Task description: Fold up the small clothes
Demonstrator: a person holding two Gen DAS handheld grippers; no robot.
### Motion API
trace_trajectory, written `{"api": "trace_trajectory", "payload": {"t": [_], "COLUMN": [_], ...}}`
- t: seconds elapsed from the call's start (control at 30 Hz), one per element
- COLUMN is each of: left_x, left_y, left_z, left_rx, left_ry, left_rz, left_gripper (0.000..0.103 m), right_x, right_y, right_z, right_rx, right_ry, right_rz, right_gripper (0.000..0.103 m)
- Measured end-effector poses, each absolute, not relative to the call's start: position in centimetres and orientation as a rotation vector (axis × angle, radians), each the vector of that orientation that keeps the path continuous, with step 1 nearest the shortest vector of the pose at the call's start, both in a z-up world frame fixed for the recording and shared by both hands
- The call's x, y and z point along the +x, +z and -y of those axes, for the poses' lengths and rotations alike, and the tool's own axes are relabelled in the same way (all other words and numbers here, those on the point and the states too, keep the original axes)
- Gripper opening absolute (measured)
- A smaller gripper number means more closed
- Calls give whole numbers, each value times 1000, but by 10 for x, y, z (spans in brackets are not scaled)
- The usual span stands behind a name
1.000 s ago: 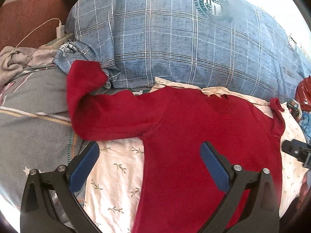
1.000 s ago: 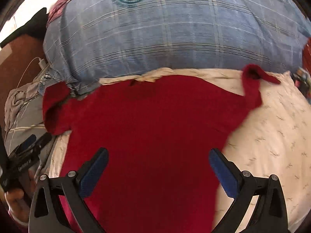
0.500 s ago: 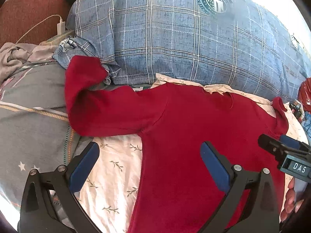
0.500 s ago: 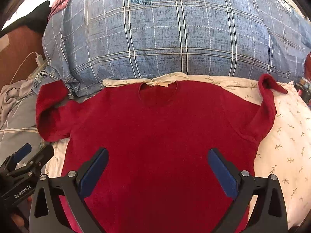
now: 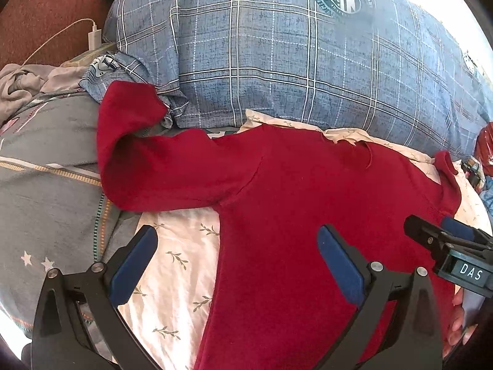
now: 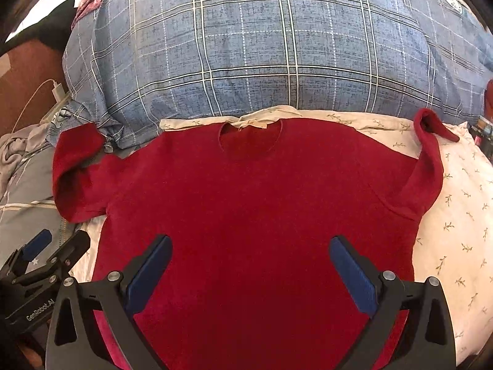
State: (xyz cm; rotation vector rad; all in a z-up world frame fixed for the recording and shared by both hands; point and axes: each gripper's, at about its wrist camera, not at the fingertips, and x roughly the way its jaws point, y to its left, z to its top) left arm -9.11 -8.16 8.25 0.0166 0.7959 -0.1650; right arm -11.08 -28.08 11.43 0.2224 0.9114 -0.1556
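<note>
My left gripper (image 5: 235, 259) and right gripper (image 6: 249, 265) gape wide, empty, above red sweater (image 6: 252, 203); plaid pillow (image 6: 262, 55) crowds collar, left sleeve (image 5: 129, 141) bunched against it.

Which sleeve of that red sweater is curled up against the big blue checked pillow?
The left sleeve of the red knit sweater: its cuff bends up against the blue plaid pillow. The right sleeve lies on the white leaf-print sheet.

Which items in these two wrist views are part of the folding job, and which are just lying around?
Part of the job:
red sweater, spread flat, unfolded
left gripper, open, over its left edge
right gripper, open, over its body

Lying about:
blue plaid pillow
leaf-print sheet under the sweater
grey star blanket
white charger and cable
crumpled grey garment
</note>
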Motion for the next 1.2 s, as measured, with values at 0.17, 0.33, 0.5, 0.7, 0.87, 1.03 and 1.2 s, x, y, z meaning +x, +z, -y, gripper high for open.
{"api": "trace_trajectory", "payload": {"t": [0.17,0.33,0.5,0.7,0.87,1.03,1.2], "left_x": [-93,-96,-97,-97,-98,-97,-96], "left_y": [83,86,90,87,87,86,83], "left_z": [87,94,98,100,100,99,96], "left_rx": [24,32,34,33,36,29,25], "left_ry": [-178,-190,-196,-193,-189,-187,-185], "left_rz": [-795,-790,-781,-789,-788,-788,-796], "left_gripper": [103,103,103,103,103,103,103], "right_x": [-113,-116,-116,-117,-117,-117,-114], "right_y": [112,113,114,113,111,112,110], "right_z": [287,292,293,296,295,292,290], "right_rx": [223,230,227,233,232,223,222], "right_ry": [-176,-190,-193,-194,-192,-187,-181], "right_rz": [-913,-907,-903,-906,-910,-909,-916], "right_gripper": [102,102,102,102,102,102,102]}}
